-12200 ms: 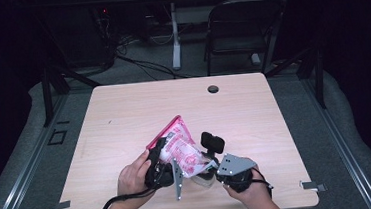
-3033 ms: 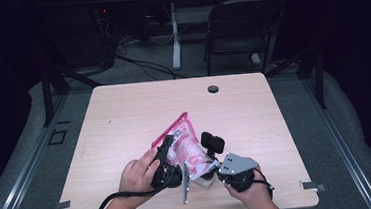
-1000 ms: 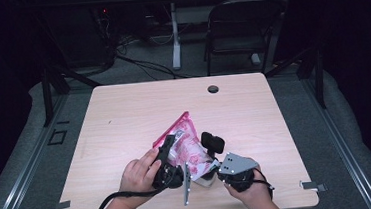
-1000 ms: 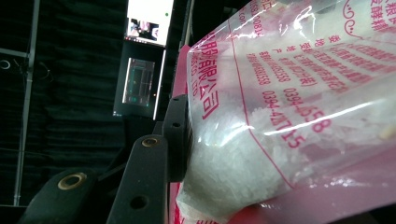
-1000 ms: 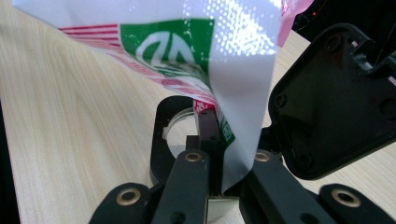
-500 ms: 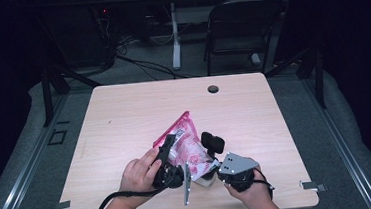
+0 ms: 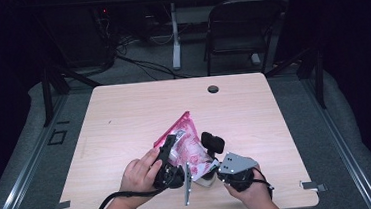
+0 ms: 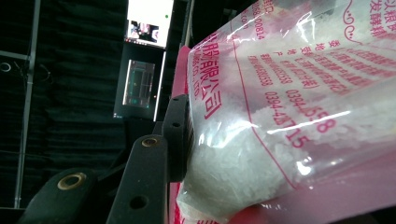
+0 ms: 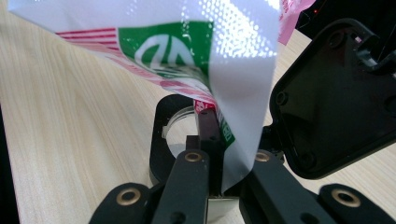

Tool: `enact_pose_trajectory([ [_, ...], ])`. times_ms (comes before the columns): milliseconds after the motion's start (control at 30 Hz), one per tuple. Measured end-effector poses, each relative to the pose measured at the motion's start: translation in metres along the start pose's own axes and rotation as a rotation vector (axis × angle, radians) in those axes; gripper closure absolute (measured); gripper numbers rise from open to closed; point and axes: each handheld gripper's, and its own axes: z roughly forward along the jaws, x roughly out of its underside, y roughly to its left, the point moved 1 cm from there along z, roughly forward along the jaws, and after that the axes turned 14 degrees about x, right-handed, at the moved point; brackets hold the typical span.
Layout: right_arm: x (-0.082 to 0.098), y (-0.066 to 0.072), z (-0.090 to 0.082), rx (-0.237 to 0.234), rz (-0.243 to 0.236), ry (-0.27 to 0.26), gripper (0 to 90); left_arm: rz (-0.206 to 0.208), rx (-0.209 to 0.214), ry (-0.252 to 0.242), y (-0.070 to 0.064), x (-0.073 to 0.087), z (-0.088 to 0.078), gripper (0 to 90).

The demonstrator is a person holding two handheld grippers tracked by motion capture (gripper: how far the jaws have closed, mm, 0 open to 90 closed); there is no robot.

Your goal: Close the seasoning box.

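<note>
The bag (image 7: 187, 147) is a clear plastic pouch with pink print and a pink sealed edge, filled with white granules. It sits near the front middle of the wooden table (image 7: 124, 114), held up between the two grippers, with its pink tip pointing toward the far edge.

Left gripper (image 7: 170, 161): held in the person's left hand (image 7: 140, 174), at the left flank of the bag. In the left gripper view, one black jaw pad (image 8: 177, 135) lies flat against the granule-filled wall of the bag (image 8: 289, 112). The opposite jaw is hidden behind the bag, so the grip is probable rather than confirmed; the jaws stand part open around the bulk of the bag.

Right gripper (image 7: 213, 170): held in the person's right hand (image 7: 253, 194), at the lower right corner of the bag. In the right gripper view, the jaws are pressed together on a thin flap of the bag (image 9: 233, 93), white with a green and red print. The flap rises from the pinch point and curls over to the left.

A black block-shaped item (image 7: 212, 142) stands on the table just beside the bag, on its right. A black cable (image 7: 111, 203) trails from the left gripper toward the front edge. A small round grommet hole (image 7: 213, 89) is set in the table near its far edge, well apart from the bag.
</note>
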Motion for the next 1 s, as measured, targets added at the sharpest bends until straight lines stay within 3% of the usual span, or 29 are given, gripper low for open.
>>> enact_pose_trajectory([
  [1000,0.0002,0.0007,0.0015,-0.002,0.002,-0.001,90.0,0.003,-0.005,-0.005,-0.0006,0.0007,-0.0007,67.9],
])
